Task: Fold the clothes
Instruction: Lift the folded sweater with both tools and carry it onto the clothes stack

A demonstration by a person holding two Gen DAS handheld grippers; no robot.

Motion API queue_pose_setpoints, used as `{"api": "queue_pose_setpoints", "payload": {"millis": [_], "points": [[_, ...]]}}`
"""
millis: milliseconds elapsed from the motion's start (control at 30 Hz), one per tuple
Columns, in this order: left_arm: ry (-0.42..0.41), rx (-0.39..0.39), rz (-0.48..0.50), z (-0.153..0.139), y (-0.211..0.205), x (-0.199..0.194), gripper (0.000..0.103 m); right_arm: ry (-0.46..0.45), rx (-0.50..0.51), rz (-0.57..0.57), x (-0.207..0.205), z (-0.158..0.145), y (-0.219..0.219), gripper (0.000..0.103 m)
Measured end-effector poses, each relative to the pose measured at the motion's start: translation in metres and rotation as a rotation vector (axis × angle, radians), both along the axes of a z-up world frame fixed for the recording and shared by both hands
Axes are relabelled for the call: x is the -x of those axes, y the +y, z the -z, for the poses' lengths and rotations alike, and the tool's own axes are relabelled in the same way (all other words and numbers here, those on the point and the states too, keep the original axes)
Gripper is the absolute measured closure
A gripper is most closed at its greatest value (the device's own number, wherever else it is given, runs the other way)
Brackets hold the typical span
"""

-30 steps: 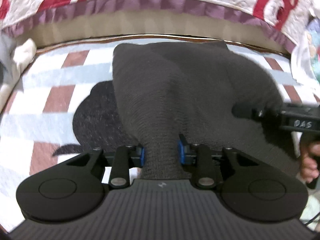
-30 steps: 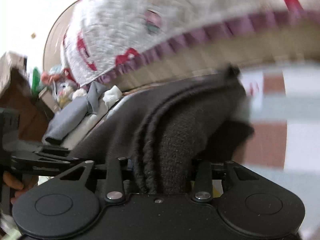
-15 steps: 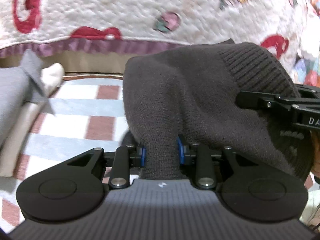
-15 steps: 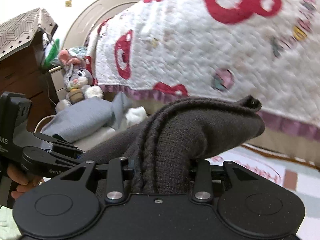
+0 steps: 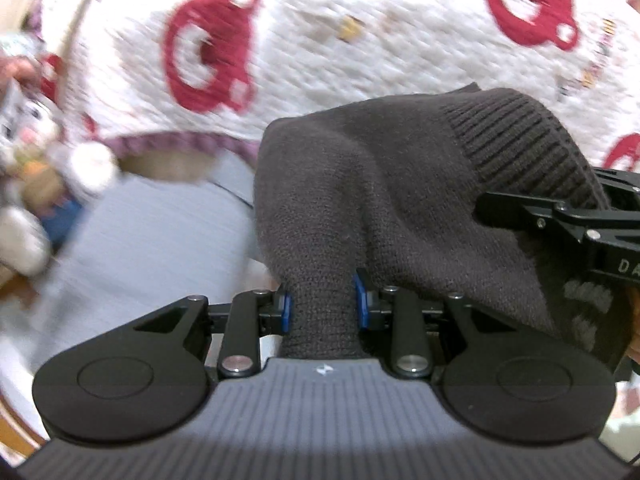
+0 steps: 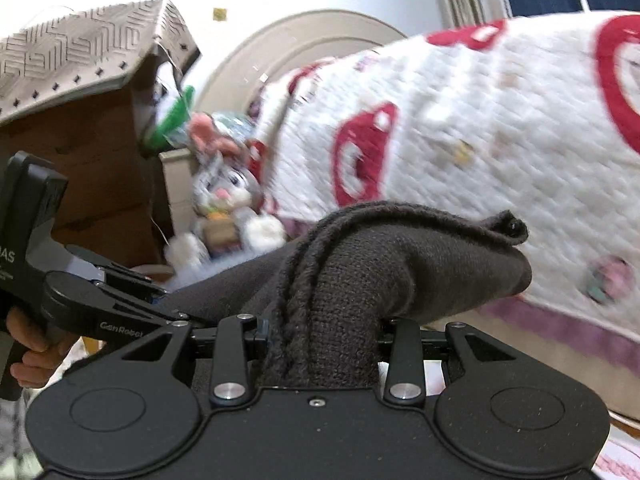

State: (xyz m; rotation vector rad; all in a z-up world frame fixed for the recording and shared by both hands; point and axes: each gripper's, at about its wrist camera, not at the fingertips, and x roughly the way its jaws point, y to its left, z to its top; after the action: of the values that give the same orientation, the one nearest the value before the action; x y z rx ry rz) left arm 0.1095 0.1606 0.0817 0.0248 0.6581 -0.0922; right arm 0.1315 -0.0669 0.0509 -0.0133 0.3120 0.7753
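The white quilt (image 5: 360, 40) with red motifs fills your background. Your dark knit sweater (image 5: 400, 184) hangs lifted before it, between both tools. Your left gripper (image 5: 322, 304) pinches one bunched edge; your right gripper (image 6: 320, 344) pinches another.

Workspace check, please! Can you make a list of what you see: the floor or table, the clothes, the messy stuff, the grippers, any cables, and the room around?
Surface: nothing seen clearly; the views point up and away.
Job's things: dark knit sweater, lifted and bunched; ribbed hem on top.
Clutter: stuffed bunny; grey garment, blurred.
Grippers: left gripper and right gripper each shut on the sweater.
Cables: nothing seen.
Surroundings: white quilt with red patterns; wooden cabinet.
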Motion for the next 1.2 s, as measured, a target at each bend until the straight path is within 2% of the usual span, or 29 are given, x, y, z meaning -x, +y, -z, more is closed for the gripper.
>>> {"api": "queue_pose_setpoints", "payload": {"millis": [167,233,300,333,400,467,500,533,567,633,800,867,1033,1067,1100,1167,1200], "points": [[-0.023,-0.063,-0.105,-0.041,0.067,-0.027,0.076,-0.033,-0.112,-0.08,-0.029,-0.022,0.075,0.062],[-0.027,-0.06,-0.162,-0.051,0.095,-0.043,0.076,-0.005,-0.203,-0.118,-0.05,-0.027,0.101,0.062],[0.002,-0.05,-0.218,-0.05,0.122,-0.067,0.076,0.069,-0.284,-0.137,-0.077,-0.02,0.122,0.061],[0.017,-0.045,-0.245,-0.05,0.135,-0.079,0.076,0.162,-0.332,-0.132,-0.095,-0.009,0.137,0.06],[0.081,-0.107,-0.275,-0.03,0.155,-0.106,0.076,0.339,-0.383,-0.145,-0.126,0.02,0.158,0.059],[0.17,-0.173,-0.294,-0.001,0.17,-0.127,0.076,0.517,-0.37,-0.168,-0.152,0.06,0.181,0.059],[0.22,-0.181,-0.295,0.015,0.174,-0.135,0.076,0.57,-0.365,-0.163,-0.158,0.074,0.187,0.059],[0.232,-0.188,-0.296,0.025,0.176,-0.136,0.076,0.623,-0.36,-0.157,-0.164,0.087,0.192,0.059],[0.244,-0.195,-0.297,0.035,0.178,-0.137,0.076,0.631,-0.368,-0.162,-0.164,0.091,0.19,0.059],[0.24,-0.229,-0.261,0.037,0.174,-0.132,0.076,0.643,-0.387,-0.172,-0.162,0.097,0.185,0.057],[0.255,-0.176,-0.264,0.034,0.18,-0.129,0.075,0.693,-0.446,-0.198,-0.154,0.116,0.168,0.043],[0.25,-0.198,-0.263,0.036,0.176,-0.13,0.075,0.743,-0.489,-0.21,-0.145,0.128,0.155,0.038],[0.271,-0.152,-0.305,0.032,0.179,-0.138,0.075,0.749,-0.436,-0.293,-0.117,0.147,0.161,0.038],[0.284,-0.156,-0.306,0.028,0.18,-0.142,0.075,0.748,-0.434,-0.284,-0.115,0.147,0.164,0.043],[0.297,-0.16,-0.307,0.025,0.18,-0.146,0.076,0.757,-0.445,-0.288,-0.115,0.142,0.165,0.06],[0.321,-0.234,-0.284,0.015,0.175,-0.156,0.076,0.841,-0.535,-0.36,-0.12,0.123,0.166,0.064],[0.331,-0.261,-0.277,0.01,0.174,-0.161,0.076,0.921,-0.574,-0.393,-0.123,0.118,0.168,0.064]]}}
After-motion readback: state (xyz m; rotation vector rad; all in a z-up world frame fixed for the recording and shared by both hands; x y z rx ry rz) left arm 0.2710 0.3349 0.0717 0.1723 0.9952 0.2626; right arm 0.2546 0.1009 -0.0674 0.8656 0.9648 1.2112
